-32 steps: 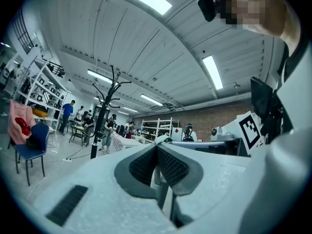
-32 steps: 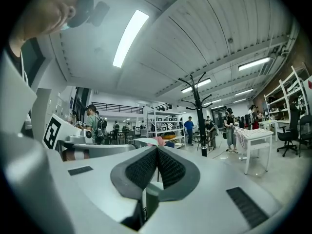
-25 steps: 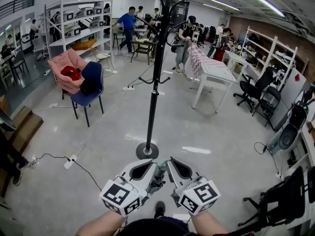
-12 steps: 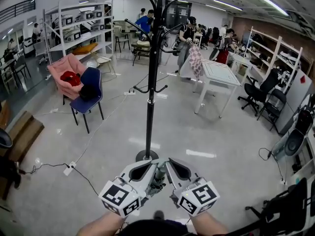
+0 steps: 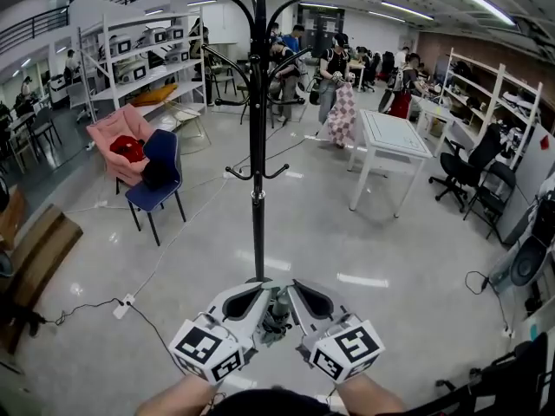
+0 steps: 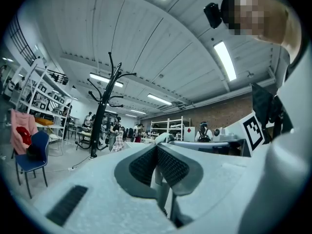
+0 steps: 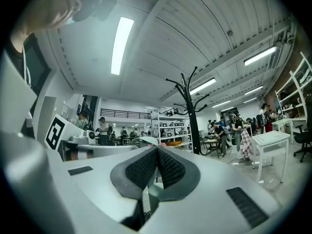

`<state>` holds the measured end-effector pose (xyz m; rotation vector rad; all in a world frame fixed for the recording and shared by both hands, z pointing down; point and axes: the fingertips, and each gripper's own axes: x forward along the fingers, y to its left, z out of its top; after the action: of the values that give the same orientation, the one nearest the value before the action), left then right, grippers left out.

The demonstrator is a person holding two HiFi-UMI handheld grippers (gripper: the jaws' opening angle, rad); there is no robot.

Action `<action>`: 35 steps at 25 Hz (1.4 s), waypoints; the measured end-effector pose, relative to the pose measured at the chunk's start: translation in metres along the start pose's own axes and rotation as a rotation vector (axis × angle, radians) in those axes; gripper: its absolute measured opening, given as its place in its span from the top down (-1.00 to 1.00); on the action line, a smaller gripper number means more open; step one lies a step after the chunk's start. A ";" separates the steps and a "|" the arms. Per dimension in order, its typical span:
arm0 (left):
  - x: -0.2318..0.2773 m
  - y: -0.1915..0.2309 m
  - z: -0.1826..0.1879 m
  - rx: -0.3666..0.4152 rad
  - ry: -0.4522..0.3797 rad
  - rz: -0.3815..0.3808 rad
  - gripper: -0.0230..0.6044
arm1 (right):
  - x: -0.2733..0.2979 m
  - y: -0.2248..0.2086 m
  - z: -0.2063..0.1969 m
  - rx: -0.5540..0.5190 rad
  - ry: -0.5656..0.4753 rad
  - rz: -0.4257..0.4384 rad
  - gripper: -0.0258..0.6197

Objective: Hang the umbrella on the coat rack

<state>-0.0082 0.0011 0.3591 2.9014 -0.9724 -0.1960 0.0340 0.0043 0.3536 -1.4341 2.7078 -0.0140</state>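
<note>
Left claw [image 5: 260, 295]: closed on umbrella; pads meet at the tips [image 6: 157, 147], thin pale strip of it pinched behind them. Low centre of head view, marker cube toward the person.
Right claw [image 5: 295, 295]: closed too [image 7: 157, 150], pale green cylinder part of umbrella caught between the jaws. Just beside the other claw, tips angled toward each other.
Floor [image 5: 390, 250]: pale grey, glossy, light streaks on it.
Coat rack [image 5: 257, 146]: black pole, upright, straight ahead of both claws. Curved hooks at top and a lower ring of hooks mid-pole. Base partly hidden behind claw tips. Also seen in both claw views [image 6: 100, 116] [image 7: 192, 121].
Shelving [image 5: 139, 59]: white, far left, boxes on it.
White worktop [image 5: 395, 137]: right of rack, well apart from it.
Pink chair [image 5: 117, 137]: left of rack, red thing [image 5: 128, 148] on seat.
Blue chair [image 5: 160, 167]: touching front of pink one.
Black office chair [image 5: 464, 167]: far right.
People [image 5: 334, 68]: several, background, beyond rack.
Umbrella [image 5: 276, 315]: folded, grey-green, held between the two claws, off the rack, below its base in head view. Visible at jaws [image 6: 159, 182] [image 7: 155, 195].
Power strip [image 5: 124, 306]: on floor at left, black cable running from it.
</note>
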 end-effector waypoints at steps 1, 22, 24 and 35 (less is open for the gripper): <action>0.006 -0.001 0.000 0.005 0.000 0.002 0.90 | -0.001 -0.006 0.001 0.001 -0.004 0.005 0.89; 0.093 0.006 -0.001 0.000 0.008 -0.041 0.90 | 0.016 -0.094 0.010 -0.018 -0.028 -0.019 0.89; 0.099 0.011 -0.002 0.001 0.008 -0.053 0.90 | 0.021 -0.098 0.010 -0.020 -0.024 -0.025 0.89; 0.142 0.060 0.005 -0.021 0.006 -0.076 0.90 | 0.071 -0.141 0.014 -0.024 -0.027 -0.062 0.89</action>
<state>0.0678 -0.1327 0.3476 2.9204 -0.8544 -0.2001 0.1116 -0.1336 0.3417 -1.5134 2.6501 0.0338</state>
